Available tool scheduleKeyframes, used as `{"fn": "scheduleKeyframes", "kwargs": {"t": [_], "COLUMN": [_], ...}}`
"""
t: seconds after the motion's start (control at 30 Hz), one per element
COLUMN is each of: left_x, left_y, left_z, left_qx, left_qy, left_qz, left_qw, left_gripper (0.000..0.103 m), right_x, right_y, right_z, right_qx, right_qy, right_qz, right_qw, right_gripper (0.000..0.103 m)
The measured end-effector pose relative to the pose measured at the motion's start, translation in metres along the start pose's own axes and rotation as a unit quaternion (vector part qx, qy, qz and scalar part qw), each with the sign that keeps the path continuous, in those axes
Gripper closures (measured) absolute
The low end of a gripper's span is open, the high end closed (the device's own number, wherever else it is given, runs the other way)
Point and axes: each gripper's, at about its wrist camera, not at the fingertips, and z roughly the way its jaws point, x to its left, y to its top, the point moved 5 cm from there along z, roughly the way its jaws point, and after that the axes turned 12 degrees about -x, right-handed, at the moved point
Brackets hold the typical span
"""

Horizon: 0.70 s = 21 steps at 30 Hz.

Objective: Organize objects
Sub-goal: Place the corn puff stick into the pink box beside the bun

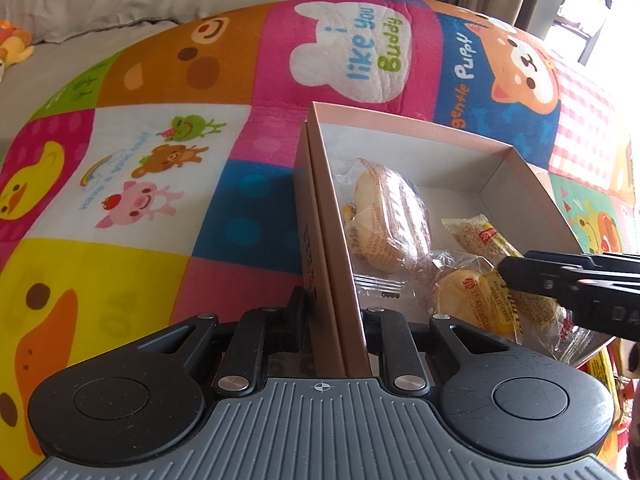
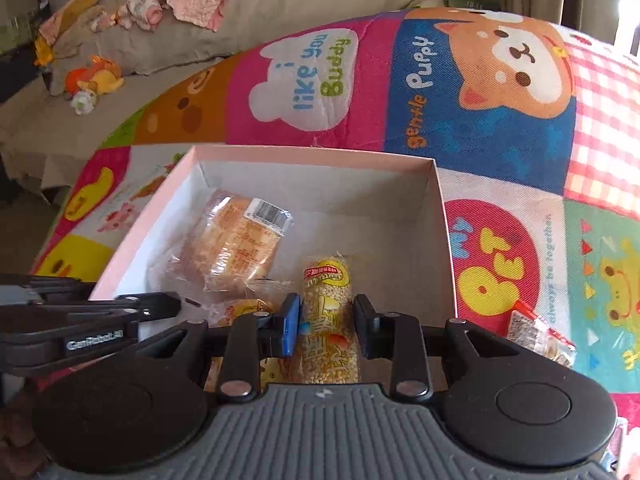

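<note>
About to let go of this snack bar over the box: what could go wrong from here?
1. The snack bar sits between the right gripper's jaws near the front wall; released, it may land on the wrapped bun.
2. The left gripper pinches the box wall; pulling could drag the box across the quilt.

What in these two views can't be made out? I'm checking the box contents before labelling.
- Near end of the puffed-grain bar, right wrist view: hidden by the right gripper.
- Small bun, left wrist view: partly covered by the right gripper's finger.
- Packet on the mat: print too small to read.
- Box wall bottom: behind the left gripper.
</note>
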Motion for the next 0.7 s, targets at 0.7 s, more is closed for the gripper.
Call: {"fn": "scheduleKeyframes", "kwargs": {"t": [0.7], "left_x": [-0.005], "left_y": [-0.001], "left_z": [-0.001], "left_qx": [0.004], "left_qy": [0.014], "left_qz": [0.013], "left_qw": [0.9998], "left_gripper": [0.085], "right_x": [-0.093], "right_y": [-0.088], "right_z": [-0.161], "right_qx": [-0.058], "right_qy": [-0.129], "right_qz": [-0.021], "right_qw": [0.99], "right_gripper": [0.049]}}
